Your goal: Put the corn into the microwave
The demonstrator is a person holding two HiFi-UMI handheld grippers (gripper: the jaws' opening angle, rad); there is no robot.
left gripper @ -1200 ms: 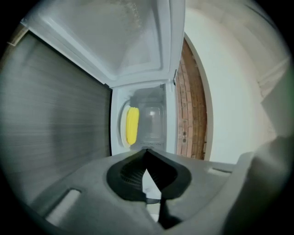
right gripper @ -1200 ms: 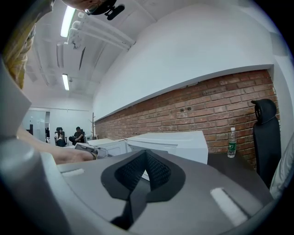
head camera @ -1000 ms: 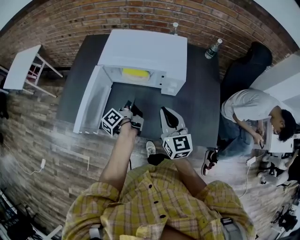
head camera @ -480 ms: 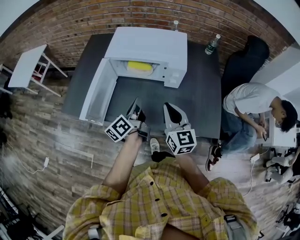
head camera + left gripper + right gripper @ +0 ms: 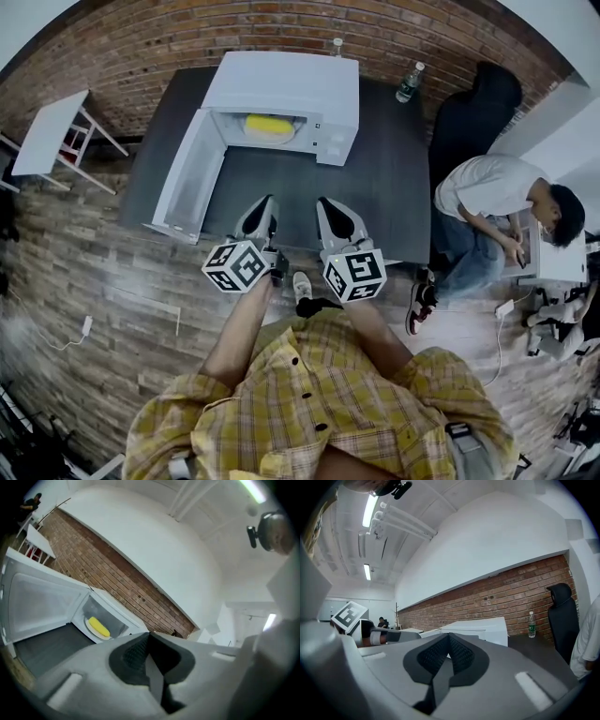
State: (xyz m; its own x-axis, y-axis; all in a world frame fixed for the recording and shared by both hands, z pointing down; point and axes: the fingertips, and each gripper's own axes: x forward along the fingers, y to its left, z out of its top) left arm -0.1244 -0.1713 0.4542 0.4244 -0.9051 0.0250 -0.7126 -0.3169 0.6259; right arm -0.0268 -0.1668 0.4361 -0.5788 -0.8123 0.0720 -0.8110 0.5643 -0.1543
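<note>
The yellow corn [image 5: 269, 125] lies inside the white microwave [image 5: 286, 84], whose door [image 5: 183, 183] hangs open to the left. In the left gripper view the corn [image 5: 99, 626] rests on a pale plate in the cavity. My left gripper [image 5: 264, 204] is shut and empty. It hovers over the near part of the dark table [image 5: 394, 187], well short of the oven. Beside it my right gripper [image 5: 330, 206] is also shut with nothing in it. In the gripper views, the left gripper [image 5: 149, 635] and the right gripper [image 5: 449, 638] both show black pads pressed together.
Two water bottles [image 5: 407, 82] [image 5: 336, 45] stand at the table's back. A black chair [image 5: 473, 112] and a seated person [image 5: 487, 202] are to the right. A small white table [image 5: 47, 131] stands at the left on the wood floor.
Both grippers have drawn back from the microwave toward the table's near edge. The left one rolled as it came back. The corn stays in the oven.
</note>
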